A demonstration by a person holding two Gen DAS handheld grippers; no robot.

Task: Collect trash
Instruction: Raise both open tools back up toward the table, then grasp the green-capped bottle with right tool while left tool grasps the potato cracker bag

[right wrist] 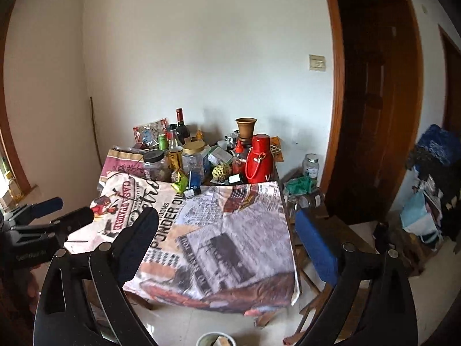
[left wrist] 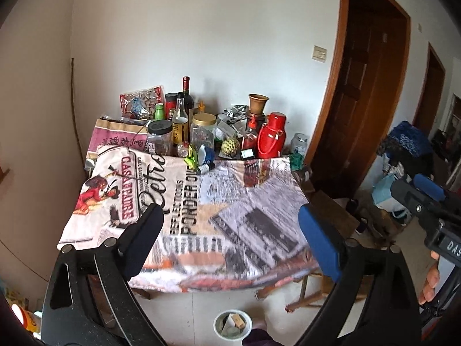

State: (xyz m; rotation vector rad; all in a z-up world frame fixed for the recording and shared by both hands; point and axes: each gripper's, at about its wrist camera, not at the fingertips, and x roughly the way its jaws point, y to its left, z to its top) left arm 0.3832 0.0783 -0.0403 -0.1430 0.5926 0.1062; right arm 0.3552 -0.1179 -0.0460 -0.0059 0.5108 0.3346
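Only the left wrist view shows the whole white trash bin (left wrist: pixel 232 324) on the floor below the jaws, paper scraps inside; the right view catches just its rim. Both the left gripper (left wrist: pixel 230 230) and right gripper (right wrist: pixel 226 230) are held level above the table's near edge (right wrist: pixel 219 294), jaws spread wide, gripping nothing. Green wrapper (left wrist: pixel 190 160) lies far ahead between the jaws.

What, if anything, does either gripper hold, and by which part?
Nothing is held. The left gripper and the right gripper both stand open and empty above the table.
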